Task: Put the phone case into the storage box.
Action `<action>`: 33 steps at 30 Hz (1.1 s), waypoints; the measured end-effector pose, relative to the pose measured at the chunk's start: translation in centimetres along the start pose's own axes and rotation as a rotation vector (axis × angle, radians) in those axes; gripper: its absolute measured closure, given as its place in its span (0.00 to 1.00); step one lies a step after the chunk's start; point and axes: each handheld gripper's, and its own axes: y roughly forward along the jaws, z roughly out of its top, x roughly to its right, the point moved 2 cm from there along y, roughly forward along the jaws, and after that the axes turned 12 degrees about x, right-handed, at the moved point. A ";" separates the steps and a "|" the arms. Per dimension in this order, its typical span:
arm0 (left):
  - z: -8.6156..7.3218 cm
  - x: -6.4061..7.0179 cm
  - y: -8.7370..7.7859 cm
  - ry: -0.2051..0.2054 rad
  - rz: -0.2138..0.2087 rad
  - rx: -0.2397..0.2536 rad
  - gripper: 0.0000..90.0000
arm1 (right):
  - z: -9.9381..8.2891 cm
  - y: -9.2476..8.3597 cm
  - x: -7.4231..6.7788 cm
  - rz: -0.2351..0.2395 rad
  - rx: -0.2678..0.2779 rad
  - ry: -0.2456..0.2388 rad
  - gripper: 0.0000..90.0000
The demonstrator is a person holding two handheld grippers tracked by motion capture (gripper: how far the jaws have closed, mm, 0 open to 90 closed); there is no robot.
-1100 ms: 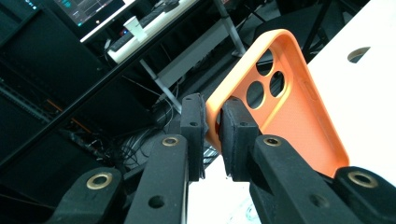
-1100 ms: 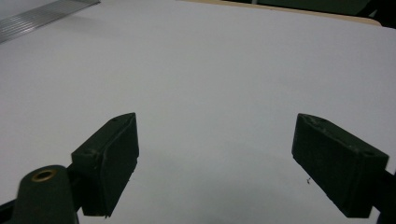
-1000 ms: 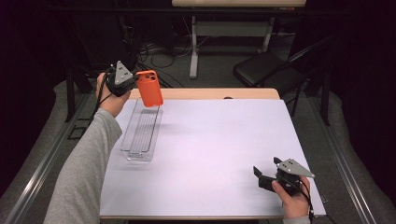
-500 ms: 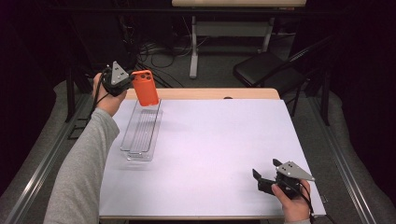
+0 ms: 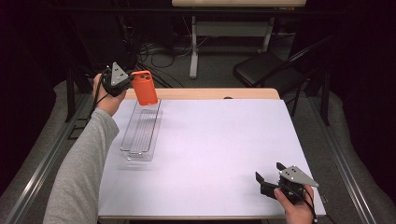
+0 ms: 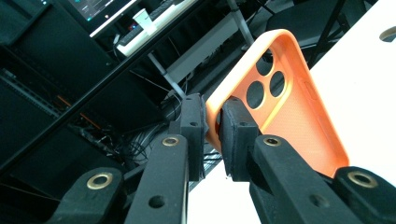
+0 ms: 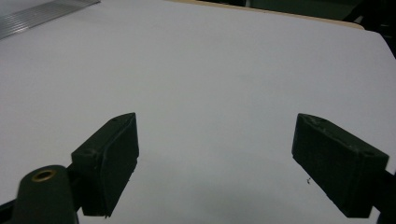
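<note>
Well, the white surface (image 5: pixel 215 154) has plenty of bare room: everything between the clear tray (image 5: pixel 141 133) and the right gripper (image 5: pixel 271 175) lies open, and a strip of pale wood runs along its far edge beyond the tray. The tray is a long, clear, ribbed trough lying lengthwise near the left edge of the surface, its far end just short of that wooden strip. Metal rails run along the floor on both sides, and a dark chair (image 5: pixel 271 70) stands well beyond the tray, off the far right corner.

The left gripper (image 5: pixel 128 84) hangs in the air above the far end of the tray, out past the far left corner of the surface. Its fingers (image 6: pixel 194 128) are clamped on the top edge of an orange phone case (image 5: pixel 144 87), one pad on each face of the thin wall beside the camera cut-outs. The case hangs roughly upright, its lower end just over the tray's far end, clear of it as far as I can tell.

The right gripper sits low at the near right corner, well apart from the tray, its fingers (image 7: pixel 109 158) spread wide with only bare white surface between them, gripping nothing.
</note>
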 end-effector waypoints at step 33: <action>-2.5 2.2 2.0 0.045 -0.004 -0.056 0.89 | -0.1 -0.4 0.3 -0.013 0.001 0.005 0.16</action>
